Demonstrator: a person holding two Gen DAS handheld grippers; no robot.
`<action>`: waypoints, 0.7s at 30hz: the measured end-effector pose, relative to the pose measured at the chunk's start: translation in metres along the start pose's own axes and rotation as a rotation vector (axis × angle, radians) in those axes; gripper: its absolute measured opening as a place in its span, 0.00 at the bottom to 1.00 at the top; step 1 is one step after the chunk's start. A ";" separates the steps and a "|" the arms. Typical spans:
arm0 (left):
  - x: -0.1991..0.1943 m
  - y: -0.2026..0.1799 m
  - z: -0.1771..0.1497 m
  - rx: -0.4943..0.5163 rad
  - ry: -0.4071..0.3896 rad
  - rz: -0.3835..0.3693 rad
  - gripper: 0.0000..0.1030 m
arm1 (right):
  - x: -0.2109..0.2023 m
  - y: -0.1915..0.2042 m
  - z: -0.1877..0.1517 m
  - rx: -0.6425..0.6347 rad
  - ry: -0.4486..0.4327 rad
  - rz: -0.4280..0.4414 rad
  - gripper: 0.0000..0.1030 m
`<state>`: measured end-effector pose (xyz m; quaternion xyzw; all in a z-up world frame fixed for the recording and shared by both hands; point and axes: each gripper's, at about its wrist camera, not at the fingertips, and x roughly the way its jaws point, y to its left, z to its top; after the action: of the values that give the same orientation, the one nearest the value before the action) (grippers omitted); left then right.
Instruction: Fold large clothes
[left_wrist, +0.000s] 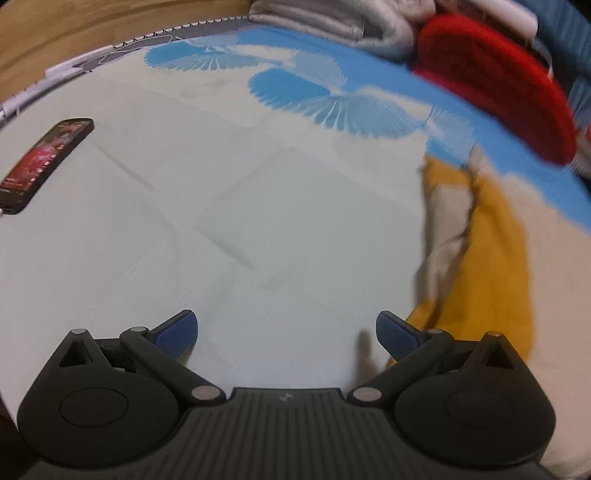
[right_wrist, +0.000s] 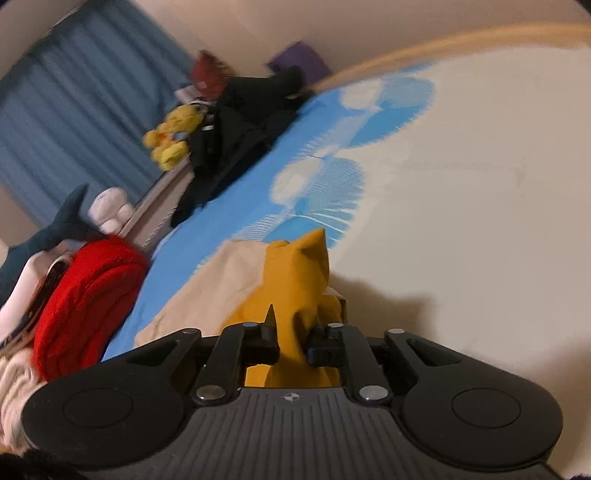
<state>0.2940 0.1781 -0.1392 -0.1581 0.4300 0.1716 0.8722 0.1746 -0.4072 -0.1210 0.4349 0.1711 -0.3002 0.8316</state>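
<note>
A mustard-yellow garment (left_wrist: 495, 251) with a cream part lies bunched on the bed sheet (left_wrist: 221, 206) at the right of the left wrist view. My left gripper (left_wrist: 286, 332) hovers open over bare sheet just left of it, nothing between its blue pads. In the right wrist view my right gripper (right_wrist: 291, 341) is shut on a fold of the yellow garment (right_wrist: 299, 273), which stands up in a peak between the jaws. Cream cloth (right_wrist: 218, 277) spreads to its left.
A phone (left_wrist: 44, 158) with a lit screen lies at the sheet's left edge. A red garment (left_wrist: 509, 88) (right_wrist: 88, 291) and grey clothes (left_wrist: 332, 18) pile at the far side. Black clothing (right_wrist: 236, 129), plush toys (right_wrist: 170, 136) and a blue curtain (right_wrist: 74, 103) sit beyond.
</note>
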 end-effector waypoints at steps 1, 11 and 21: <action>-0.004 0.001 0.002 -0.014 -0.017 -0.027 1.00 | 0.001 -0.008 0.002 0.038 0.010 -0.014 0.25; -0.018 -0.041 0.006 0.056 -0.017 -0.250 0.82 | 0.000 -0.075 -0.004 0.300 0.153 -0.052 0.72; -0.005 -0.024 0.003 0.030 0.001 -0.173 0.00 | -0.005 -0.074 0.000 0.322 0.206 0.111 0.88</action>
<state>0.3037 0.1576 -0.1305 -0.1814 0.4176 0.0892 0.8858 0.1230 -0.4379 -0.1645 0.5996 0.1807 -0.2314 0.7445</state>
